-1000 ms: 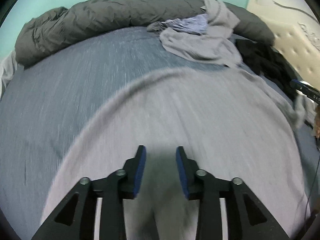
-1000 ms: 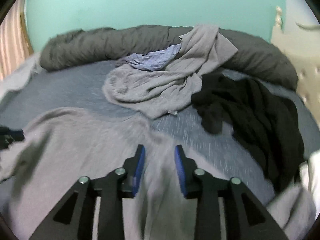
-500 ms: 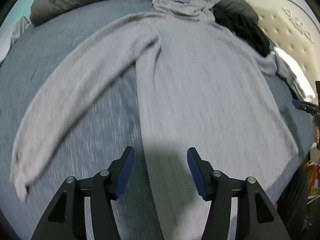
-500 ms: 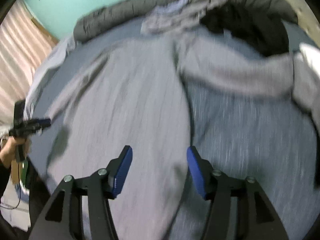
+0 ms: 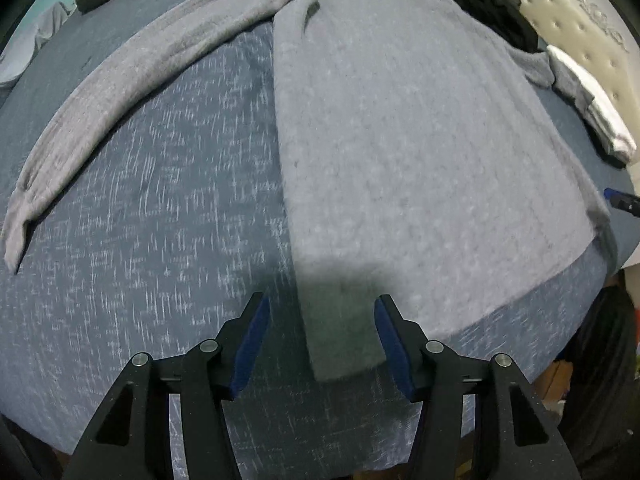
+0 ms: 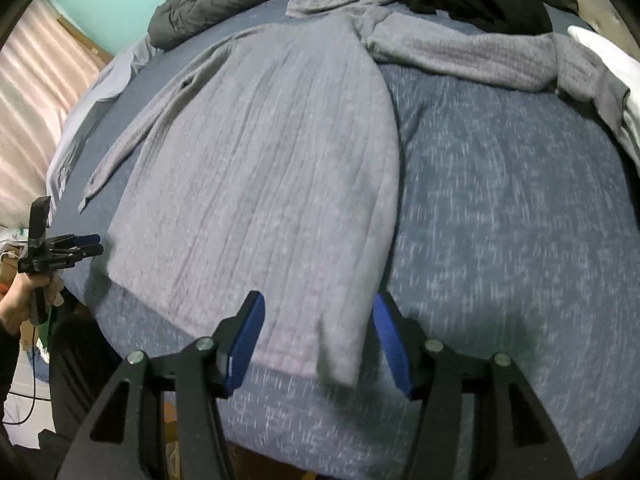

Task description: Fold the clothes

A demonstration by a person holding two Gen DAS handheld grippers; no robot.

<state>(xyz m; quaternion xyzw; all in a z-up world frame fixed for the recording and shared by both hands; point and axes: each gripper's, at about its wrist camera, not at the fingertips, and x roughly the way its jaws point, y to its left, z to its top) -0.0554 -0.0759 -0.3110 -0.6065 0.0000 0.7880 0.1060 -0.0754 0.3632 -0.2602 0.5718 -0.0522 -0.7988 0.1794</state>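
While the grey sweater point(image 5: 400, 152) lies flat on the bed point(image 5: 160, 220), left gripper point(image 5: 320, 336) and right gripper point(image 6: 316, 336) hover over its hem corners, fingers released.

left gripper point(image 5: 320, 336): wider, now at sweater point(image 5: 400, 140) hem corner, near bed edge | right gripper point(image 6: 316, 336): likewise

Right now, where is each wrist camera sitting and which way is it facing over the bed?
Left wrist: over the near bed edge, tilted steeply down at the grey sweater's left hem corner; shows the open left gripper and, at the right edge, the right gripper's tip.
Right wrist: over the sweater's right hem corner, looking down and up the bed; shows the open right gripper, plus the left gripper in the person's hand.
Shared: the sweater, blue bedsheet, dark duvet, black garment.
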